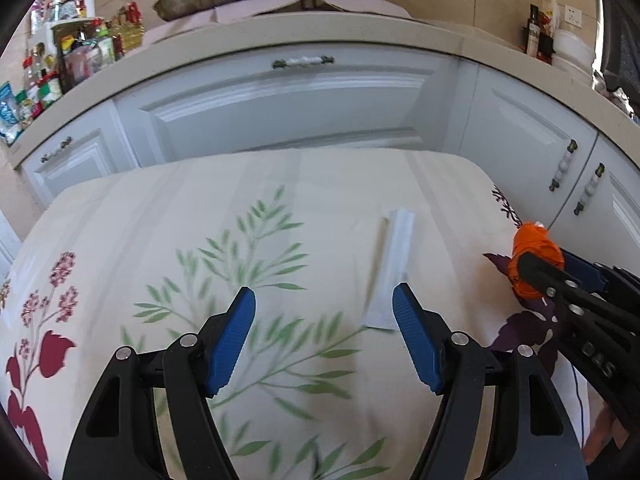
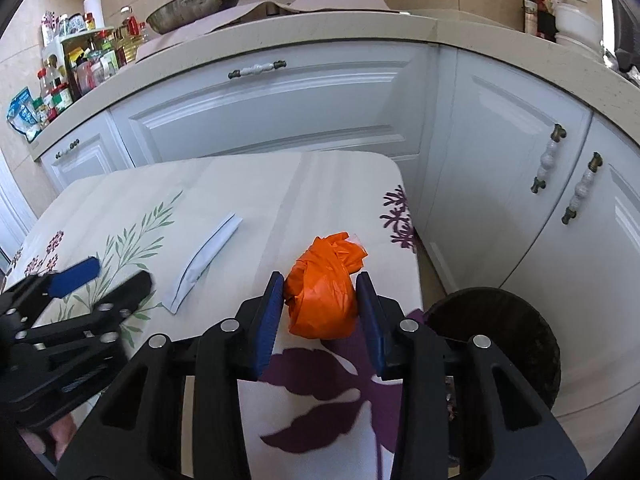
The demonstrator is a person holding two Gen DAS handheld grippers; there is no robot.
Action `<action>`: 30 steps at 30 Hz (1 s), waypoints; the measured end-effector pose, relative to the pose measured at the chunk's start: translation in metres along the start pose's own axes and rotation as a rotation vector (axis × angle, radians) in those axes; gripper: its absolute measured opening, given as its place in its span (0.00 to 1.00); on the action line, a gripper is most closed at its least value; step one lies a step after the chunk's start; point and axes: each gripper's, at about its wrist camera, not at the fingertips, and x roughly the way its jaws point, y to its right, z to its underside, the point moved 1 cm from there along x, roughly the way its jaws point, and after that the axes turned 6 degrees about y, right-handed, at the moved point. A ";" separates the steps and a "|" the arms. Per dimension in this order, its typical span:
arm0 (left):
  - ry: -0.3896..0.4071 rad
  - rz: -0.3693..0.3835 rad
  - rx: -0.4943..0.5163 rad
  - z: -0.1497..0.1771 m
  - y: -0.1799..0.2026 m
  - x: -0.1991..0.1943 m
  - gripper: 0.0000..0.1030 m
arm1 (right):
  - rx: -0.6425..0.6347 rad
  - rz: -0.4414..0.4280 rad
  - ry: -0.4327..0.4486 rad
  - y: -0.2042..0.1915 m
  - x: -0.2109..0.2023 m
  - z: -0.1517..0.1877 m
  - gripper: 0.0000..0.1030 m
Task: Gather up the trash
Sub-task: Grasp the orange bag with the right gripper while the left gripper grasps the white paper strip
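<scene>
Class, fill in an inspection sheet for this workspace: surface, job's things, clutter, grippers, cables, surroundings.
Surface: floral tablecloth over a table.
Job's things: orange plastic bag, balled up; white paper wrapper, flat to its left.
Clutter: nothing seen.
Grippers: right gripper shut on the bag; left gripper open, beside the wrapper.
Cables: nothing seen.
Surroundings: white cabinets, wok, condiment bottles, dark bin at right.

Crinkled glossy orange plastic bag [image 2: 324, 292], flat white paper wrapper [image 2: 206, 254], matt printed floral cloth [image 1: 168, 220], ribbed blue tong pads [image 1: 234, 332]
</scene>
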 end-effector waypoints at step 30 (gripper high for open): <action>-0.044 0.025 0.018 0.000 0.010 0.019 0.22 | 0.034 0.016 0.029 0.023 -0.017 0.006 0.35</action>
